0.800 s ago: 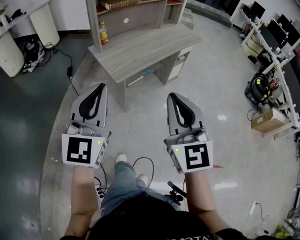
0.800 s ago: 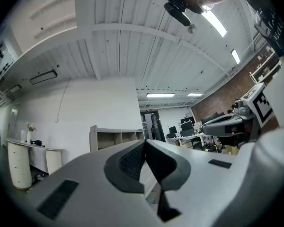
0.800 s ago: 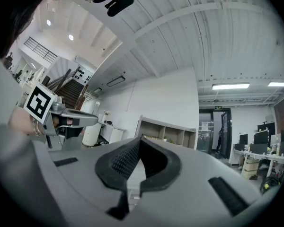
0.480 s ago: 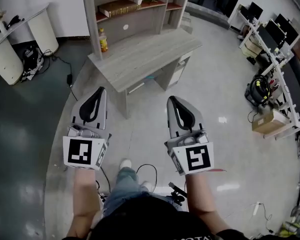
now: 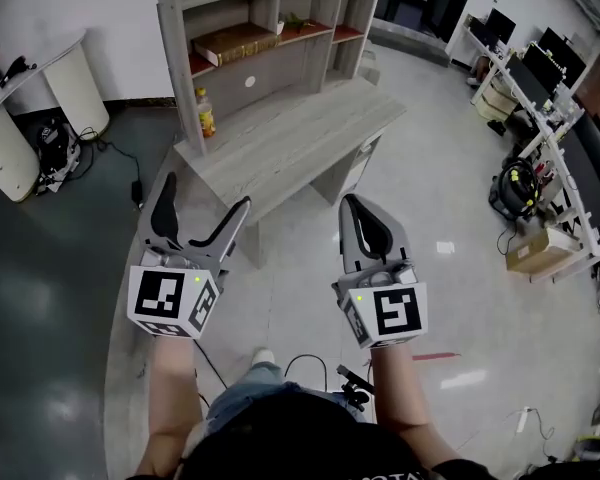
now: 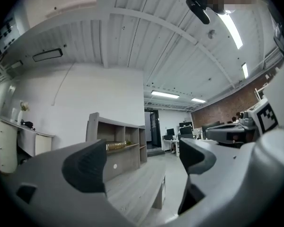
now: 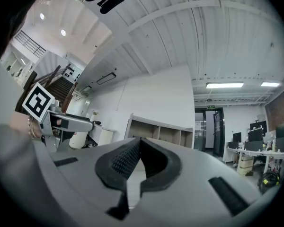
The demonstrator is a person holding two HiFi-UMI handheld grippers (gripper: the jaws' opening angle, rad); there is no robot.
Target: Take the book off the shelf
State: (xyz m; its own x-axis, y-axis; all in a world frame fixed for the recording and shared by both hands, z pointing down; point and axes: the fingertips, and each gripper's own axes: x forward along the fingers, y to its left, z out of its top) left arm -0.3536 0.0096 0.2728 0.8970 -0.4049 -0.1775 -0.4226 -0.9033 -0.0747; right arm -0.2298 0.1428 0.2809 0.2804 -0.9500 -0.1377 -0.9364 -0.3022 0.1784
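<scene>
Head view: book point(image 5: 235, 40) lies flat in left compartment of shelf point(image 5: 170, 43), at back edge of desk point(image 5: 300, 128), untouched. Left gripper point(image 5: 202, 203) spread wide, empty. Right gripper point(image 5: 355, 208) pressed together, empty. Both well short of desk. Approach, grasp and removal all left.
</scene>
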